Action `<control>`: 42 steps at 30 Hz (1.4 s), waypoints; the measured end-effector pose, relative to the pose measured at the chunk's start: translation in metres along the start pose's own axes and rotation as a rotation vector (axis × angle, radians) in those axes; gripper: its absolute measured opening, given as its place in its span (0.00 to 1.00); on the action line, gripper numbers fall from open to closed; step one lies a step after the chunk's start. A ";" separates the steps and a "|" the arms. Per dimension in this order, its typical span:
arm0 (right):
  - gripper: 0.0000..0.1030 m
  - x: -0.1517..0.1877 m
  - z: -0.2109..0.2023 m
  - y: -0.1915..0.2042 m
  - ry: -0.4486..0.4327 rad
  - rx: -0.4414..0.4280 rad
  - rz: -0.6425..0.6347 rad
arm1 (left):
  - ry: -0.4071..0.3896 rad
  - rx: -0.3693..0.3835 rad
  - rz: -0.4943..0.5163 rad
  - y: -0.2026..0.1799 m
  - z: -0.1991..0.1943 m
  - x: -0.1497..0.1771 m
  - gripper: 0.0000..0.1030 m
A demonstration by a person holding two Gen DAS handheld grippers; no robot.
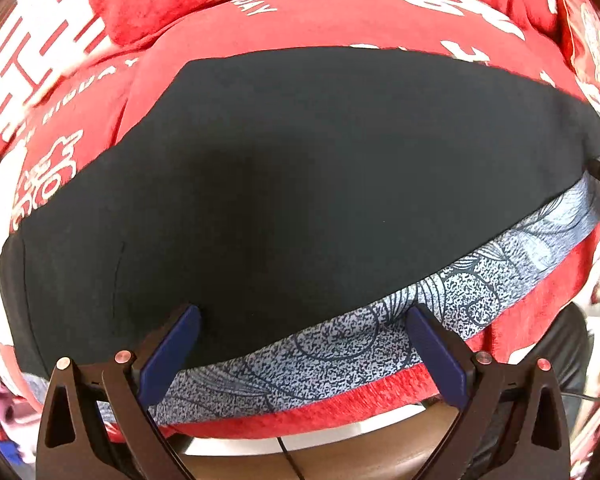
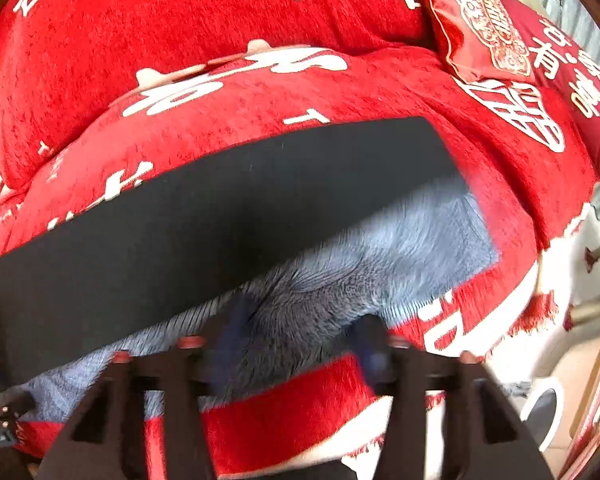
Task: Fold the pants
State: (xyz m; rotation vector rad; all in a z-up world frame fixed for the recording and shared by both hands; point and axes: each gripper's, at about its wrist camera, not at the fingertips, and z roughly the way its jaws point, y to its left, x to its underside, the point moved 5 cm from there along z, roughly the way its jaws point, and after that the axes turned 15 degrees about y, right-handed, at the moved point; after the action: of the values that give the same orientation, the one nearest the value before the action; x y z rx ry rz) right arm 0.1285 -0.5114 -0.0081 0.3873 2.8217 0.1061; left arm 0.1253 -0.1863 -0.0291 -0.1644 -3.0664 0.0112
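Observation:
The pants [image 1: 300,184] lie flat on a red sofa cover, a broad black panel with a grey patterned band [image 1: 340,352] along the near edge. My left gripper [image 1: 302,316] hovers over that near edge. Its blue pads [image 1: 172,352] stand wide apart, open, with nothing pinched between them. In the blurred right wrist view the black panel [image 2: 220,220] runs across the middle, and the grey cloth [image 2: 400,248] shows at its near right end. My right gripper [image 2: 302,326] is over the grey cloth, its fingers apart and open, with no cloth gripped.
The red sofa cover [image 2: 260,120] with white characters spreads all around the pants. A red embroidered cushion [image 2: 480,20] leans at the back right. The cover's tasselled fringe [image 2: 536,312] hangs over the front edge. A brown wooden surface [image 1: 320,456] lies below it.

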 end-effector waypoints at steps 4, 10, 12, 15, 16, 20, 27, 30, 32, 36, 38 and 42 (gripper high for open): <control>0.71 -0.016 0.008 -0.042 -0.009 -0.241 0.145 | -0.002 0.026 -0.086 0.023 -0.004 -0.003 1.00; 0.60 -0.031 0.007 -0.076 -0.087 -0.350 0.200 | 0.028 0.017 -0.127 0.038 0.010 -0.012 1.00; 0.33 -0.037 0.004 -0.083 -0.081 -0.355 0.216 | 0.027 0.019 -0.105 0.034 0.006 -0.014 1.00; 0.13 -0.040 -0.021 -0.088 -0.141 -0.339 0.198 | 0.020 0.053 -0.084 0.025 0.004 -0.016 1.00; 0.11 -0.038 -0.032 -0.088 -0.169 -0.290 0.186 | 0.020 0.043 -0.080 0.022 0.005 -0.017 1.00; 0.10 -0.020 -0.048 -0.078 -0.217 -0.091 0.153 | 0.017 -0.007 -0.087 0.019 0.011 -0.024 1.00; 0.54 -0.022 -0.009 -0.116 -0.111 -0.021 0.227 | 0.009 -0.012 -0.055 0.009 0.003 -0.037 1.00; 0.79 -0.016 -0.042 -0.149 -0.192 0.149 0.359 | 0.019 -0.011 -0.082 0.011 0.010 -0.043 1.00; 0.79 -0.009 -0.057 -0.147 -0.226 0.116 0.362 | 0.014 -0.018 -0.102 0.015 0.012 -0.048 1.00; 0.80 -0.005 -0.052 -0.082 -0.196 0.084 0.104 | -0.015 -0.059 -0.101 0.008 0.012 -0.047 1.00; 0.80 -0.007 -0.040 -0.056 -0.183 0.080 0.023 | -0.018 -0.056 -0.103 0.006 0.010 -0.044 1.00; 0.79 -0.017 -0.021 -0.003 -0.135 -0.037 -0.125 | -0.011 -0.047 -0.111 0.006 0.010 -0.042 1.00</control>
State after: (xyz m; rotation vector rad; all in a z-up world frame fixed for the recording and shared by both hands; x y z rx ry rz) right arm 0.1369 -0.5191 0.0161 0.2007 2.6977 0.1014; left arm 0.1667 -0.1847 -0.0420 0.0039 -3.0833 -0.0666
